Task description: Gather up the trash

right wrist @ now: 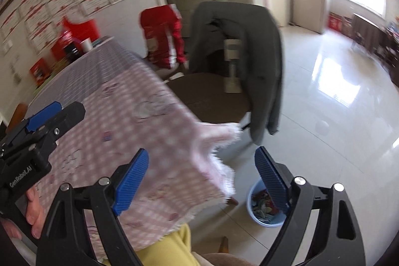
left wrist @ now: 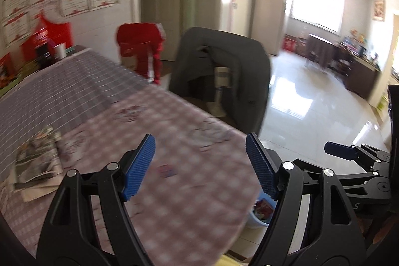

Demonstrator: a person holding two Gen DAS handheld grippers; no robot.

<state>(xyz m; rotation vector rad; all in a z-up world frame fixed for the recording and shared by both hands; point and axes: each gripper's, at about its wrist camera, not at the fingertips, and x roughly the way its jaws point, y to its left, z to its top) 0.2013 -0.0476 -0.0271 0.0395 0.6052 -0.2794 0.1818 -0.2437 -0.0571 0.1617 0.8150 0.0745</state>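
Both blue-padded grippers, left (left wrist: 200, 166) and right (right wrist: 202, 181), gape empty; best steer the left squarely over the small red-blue wrapper (left wrist: 165, 170) on the pink checked tablecloth (left wrist: 174, 111), then carry it to the blue plastic bin (right wrist: 264, 212).

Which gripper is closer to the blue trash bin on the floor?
The right gripper, probably. It is out past the table corner, with the blue trash bin on the floor just below it. The left gripper is over the checked tablecloth, further from the bin.
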